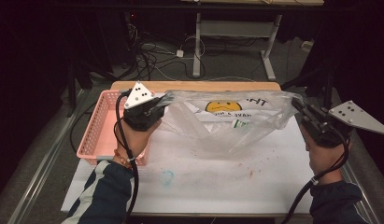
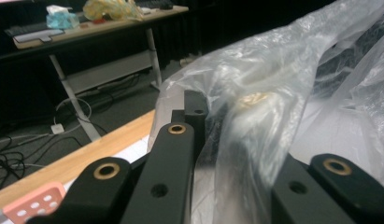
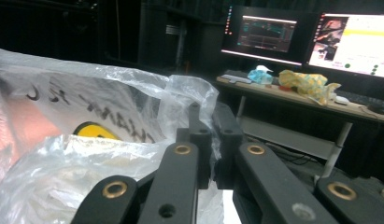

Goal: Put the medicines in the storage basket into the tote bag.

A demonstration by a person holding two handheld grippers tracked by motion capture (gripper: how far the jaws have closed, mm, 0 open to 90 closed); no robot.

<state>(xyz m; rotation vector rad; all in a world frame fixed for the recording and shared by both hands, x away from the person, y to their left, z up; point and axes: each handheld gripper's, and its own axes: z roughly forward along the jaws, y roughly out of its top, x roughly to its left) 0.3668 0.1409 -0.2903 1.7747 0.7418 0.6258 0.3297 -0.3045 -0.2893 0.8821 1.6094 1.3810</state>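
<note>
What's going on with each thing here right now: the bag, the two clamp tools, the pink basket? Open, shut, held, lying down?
plastic bag: clear, crumpled, held up by both ends, sagging onto the table in the middle.
left gripper: shut on the bag's left edge.
right gripper: shut on the bag's right edge.
pink basket: upright at the table's left edge, apparently empty.
table: white surface, stained with reddish and bluish marks.

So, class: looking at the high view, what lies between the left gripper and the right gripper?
In the high view, the clear plastic bag with a yellow face print stretches between the left gripper and the right gripper, each shut on one end.
</note>
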